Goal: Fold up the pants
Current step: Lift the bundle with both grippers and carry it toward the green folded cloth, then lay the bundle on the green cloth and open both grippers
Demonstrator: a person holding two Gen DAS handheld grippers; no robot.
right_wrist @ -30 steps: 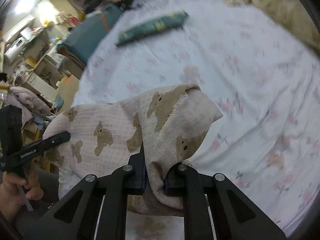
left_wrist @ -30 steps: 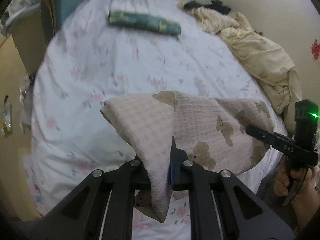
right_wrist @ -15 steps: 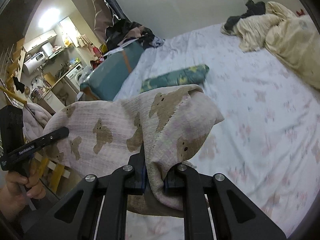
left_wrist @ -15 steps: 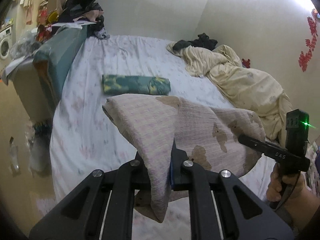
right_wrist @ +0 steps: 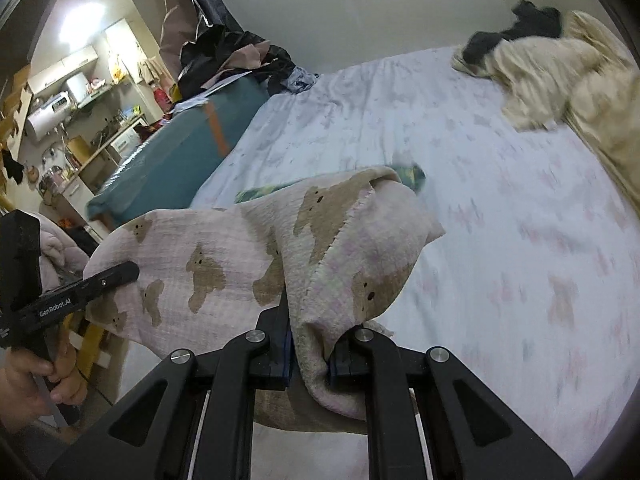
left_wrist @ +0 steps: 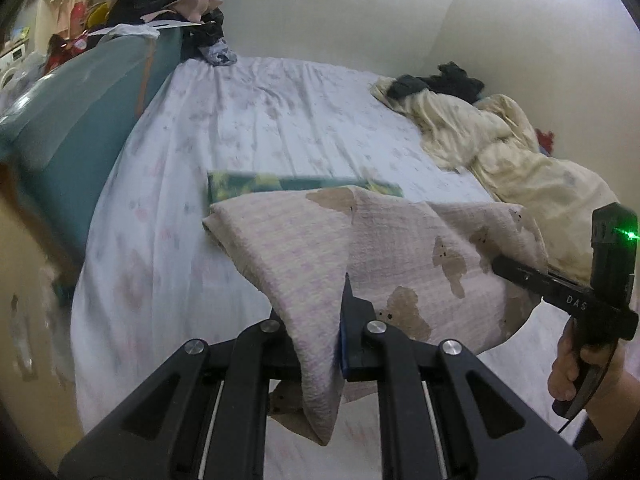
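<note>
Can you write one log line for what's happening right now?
left gripper: shut on pants | right gripper: shut on pants | pants: held above bed

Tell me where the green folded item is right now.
The green folded item lies mid-bed on the floral sheet, just beyond the raised pants, which partly hide it in both views.

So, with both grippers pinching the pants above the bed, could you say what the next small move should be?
Probably lower both together onto the sheet: the left gripper and right gripper each clamp the bear-print pants, which hang in the air.
</note>
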